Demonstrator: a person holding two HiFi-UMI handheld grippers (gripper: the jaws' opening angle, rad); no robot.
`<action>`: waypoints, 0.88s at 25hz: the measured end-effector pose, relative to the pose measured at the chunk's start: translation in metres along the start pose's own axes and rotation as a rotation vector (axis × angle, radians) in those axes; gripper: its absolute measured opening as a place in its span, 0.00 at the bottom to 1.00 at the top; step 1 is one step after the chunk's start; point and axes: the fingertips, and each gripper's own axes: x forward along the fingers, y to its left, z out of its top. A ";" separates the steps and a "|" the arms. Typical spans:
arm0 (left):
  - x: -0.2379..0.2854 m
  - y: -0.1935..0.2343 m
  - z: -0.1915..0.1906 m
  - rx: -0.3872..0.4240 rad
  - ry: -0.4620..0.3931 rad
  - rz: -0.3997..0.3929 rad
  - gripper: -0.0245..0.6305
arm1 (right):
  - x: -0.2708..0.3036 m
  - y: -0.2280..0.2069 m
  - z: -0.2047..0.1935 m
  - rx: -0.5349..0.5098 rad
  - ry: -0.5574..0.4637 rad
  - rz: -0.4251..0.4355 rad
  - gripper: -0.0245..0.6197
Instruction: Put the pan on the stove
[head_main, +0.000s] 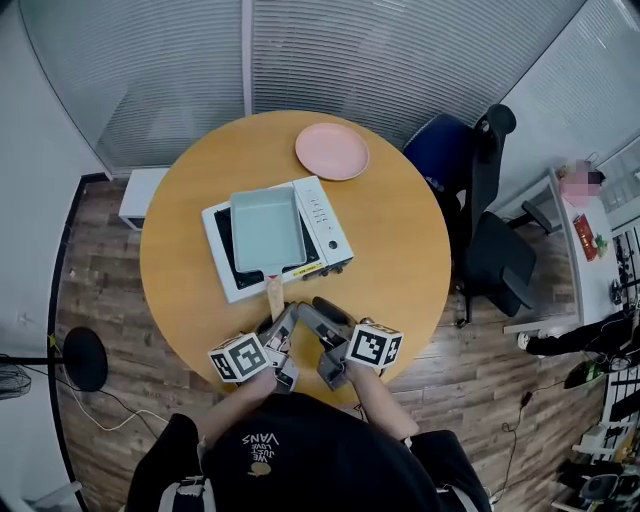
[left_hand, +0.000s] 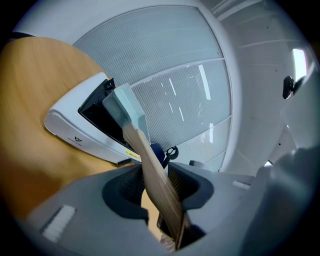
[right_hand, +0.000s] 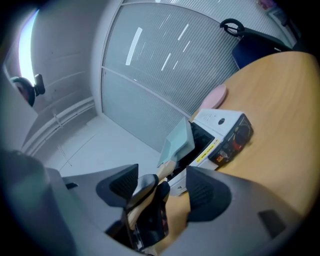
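Placement judged done: pan (head_main: 266, 228) rests on portable stove (head_main: 318, 208). Left hand-held gripper (left_hand: 157, 181) clamps wooden handle (left_hand: 149, 162); right hand-held gripper (right_hand: 162, 187) jaws apart, holding nothing. Next: release handle.

You're in an office, by every sign. Ribbed glass partitions (head_main: 330, 50) curve round ahead of you, the sort that wall off a meeting room. There's wood-plank floor (head_main: 100, 290) underfoot. In front, a round table (head_main: 400, 270) carries a portable stove (head_main: 322, 215) with a pan (head_main: 267, 228) on it and a plate (head_main: 332, 151) beside it: cookware on meeting-room furniture. To your right, a swivel chair (head_main: 495, 260) stands just off the table, and beyond it a cluttered desk (head_main: 572, 235). On your left is a stand's round base (head_main: 85, 358), and on your right cables (head_main: 523, 400) trail across the floor.
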 end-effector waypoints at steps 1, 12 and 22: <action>0.001 0.000 0.000 -0.002 -0.006 0.003 0.25 | -0.003 0.000 0.000 0.000 -0.005 -0.003 0.46; 0.028 -0.012 -0.006 0.021 -0.034 -0.025 0.25 | -0.031 0.007 -0.006 -0.020 -0.037 -0.035 0.45; 0.041 -0.017 -0.009 -0.005 -0.017 -0.070 0.39 | -0.063 0.020 -0.014 -0.040 -0.051 -0.038 0.45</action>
